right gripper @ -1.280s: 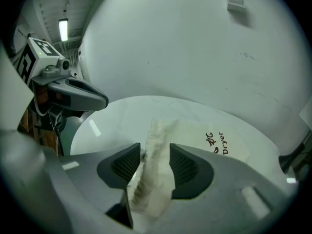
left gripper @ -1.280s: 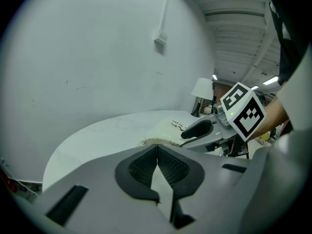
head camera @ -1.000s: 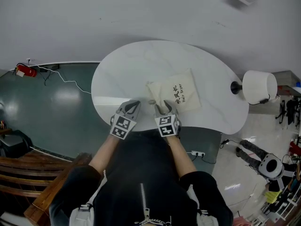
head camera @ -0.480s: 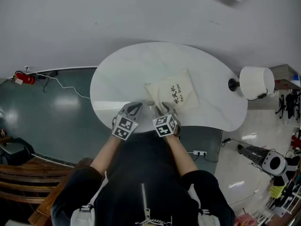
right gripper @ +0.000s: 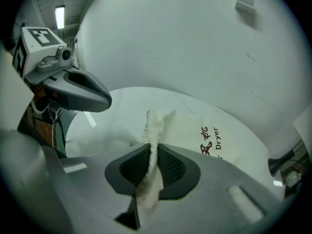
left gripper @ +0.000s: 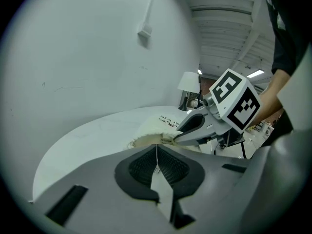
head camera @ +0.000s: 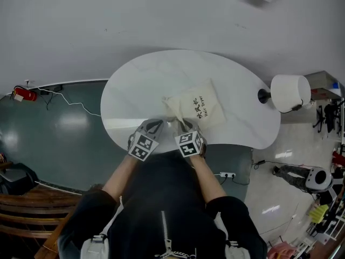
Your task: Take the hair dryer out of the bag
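Bag [head camera: 195,109] lies on white oval table [head camera: 140,85] — grey wall [head camera: 108,20] behind.

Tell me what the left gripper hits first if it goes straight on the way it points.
Most likely the bag: its frilled mouth lies right ahead of the left gripper, just past the shut tips, low on the table. How wide the gap between them is cannot be judged from here.

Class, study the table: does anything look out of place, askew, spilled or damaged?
Nothing is spilled or damaged. The cloth hair dryer bag lies at a slant on the white table, its gathered mouth bunched only because the right claw, whose jaws have just been closing, pinches it.
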`<state>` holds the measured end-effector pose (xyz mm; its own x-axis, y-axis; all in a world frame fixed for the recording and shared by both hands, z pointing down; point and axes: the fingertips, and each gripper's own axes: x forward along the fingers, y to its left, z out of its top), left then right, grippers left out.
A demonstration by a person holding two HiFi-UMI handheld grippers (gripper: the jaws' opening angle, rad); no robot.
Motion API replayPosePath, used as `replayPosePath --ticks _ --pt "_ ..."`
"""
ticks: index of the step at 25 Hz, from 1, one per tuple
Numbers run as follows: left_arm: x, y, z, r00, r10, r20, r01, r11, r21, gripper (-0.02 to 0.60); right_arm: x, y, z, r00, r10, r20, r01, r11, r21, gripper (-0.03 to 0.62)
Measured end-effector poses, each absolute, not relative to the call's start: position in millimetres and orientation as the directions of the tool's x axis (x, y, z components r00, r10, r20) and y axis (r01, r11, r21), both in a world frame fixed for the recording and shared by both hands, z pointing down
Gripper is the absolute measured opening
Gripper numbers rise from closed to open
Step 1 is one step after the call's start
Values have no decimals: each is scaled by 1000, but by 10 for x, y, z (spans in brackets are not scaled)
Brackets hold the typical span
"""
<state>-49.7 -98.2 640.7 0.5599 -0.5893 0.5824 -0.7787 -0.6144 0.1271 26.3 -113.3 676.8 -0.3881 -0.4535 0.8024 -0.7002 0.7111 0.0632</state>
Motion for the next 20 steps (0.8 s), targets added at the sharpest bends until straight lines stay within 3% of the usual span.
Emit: replayPosePath --ticks 17,20 --pt "-242 -1109 6474 614 -524 590 -694 -715 87 15 271 -1206 6532 -423 -488 763 -752 660 6 35" --pt "-168 -1095 6525 639 -490 593 -664 -740 104 85 275 -1216 6483 -430 -493 756 -755 655 -3 35"
